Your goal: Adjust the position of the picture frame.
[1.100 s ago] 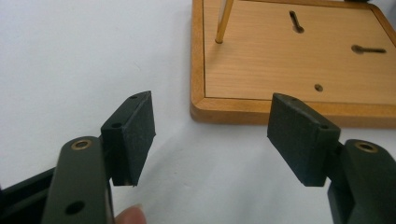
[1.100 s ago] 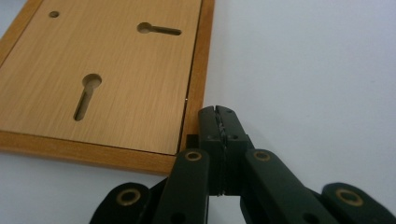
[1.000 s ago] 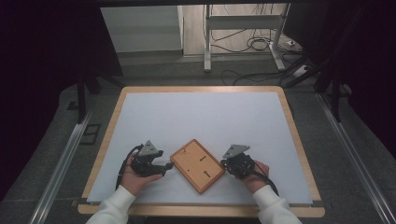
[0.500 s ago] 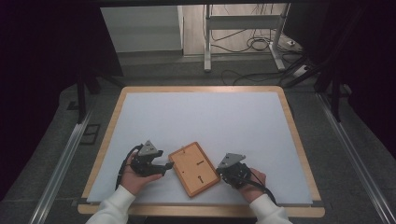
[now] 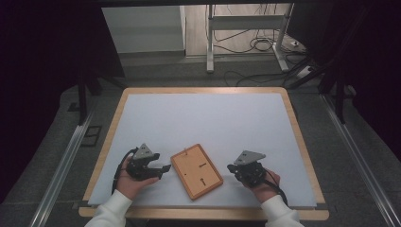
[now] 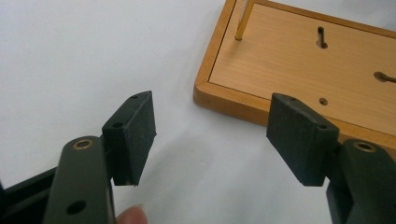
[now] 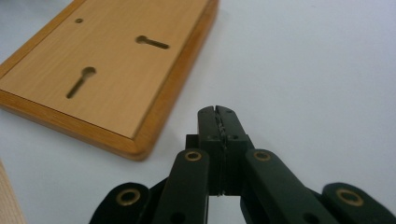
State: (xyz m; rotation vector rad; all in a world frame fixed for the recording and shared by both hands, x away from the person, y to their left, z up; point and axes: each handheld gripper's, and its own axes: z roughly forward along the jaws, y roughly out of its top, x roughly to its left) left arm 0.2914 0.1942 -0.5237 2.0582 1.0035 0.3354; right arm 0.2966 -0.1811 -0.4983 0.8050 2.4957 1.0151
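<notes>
A wooden picture frame [image 5: 196,171] lies back side up on the white table top, near the front edge, between my two grippers. Its back shows keyhole slots and a thin brass peg [image 6: 243,21]. My left gripper [image 5: 163,169] rests just left of the frame, open, with nothing between its pads [image 6: 133,133]. In the left gripper view [image 6: 215,135] the frame's corner [image 6: 233,100] lies close ahead. My right gripper [image 5: 231,167] sits a short way right of the frame, shut and empty. In the right gripper view [image 7: 218,114] its tips point past the frame's edge [image 7: 107,65].
The white mat [image 5: 203,118] has a wooden border [image 5: 302,142] all round, with bare room behind the frame. Metal rails [image 5: 61,170] run along both sides of the table. A metal stand and cables [image 5: 246,42] are on the floor beyond the far edge.
My right gripper has drawn away to the right of the frame, leaving a gap. The frame has turned slightly. The left gripper has stayed where it was.
</notes>
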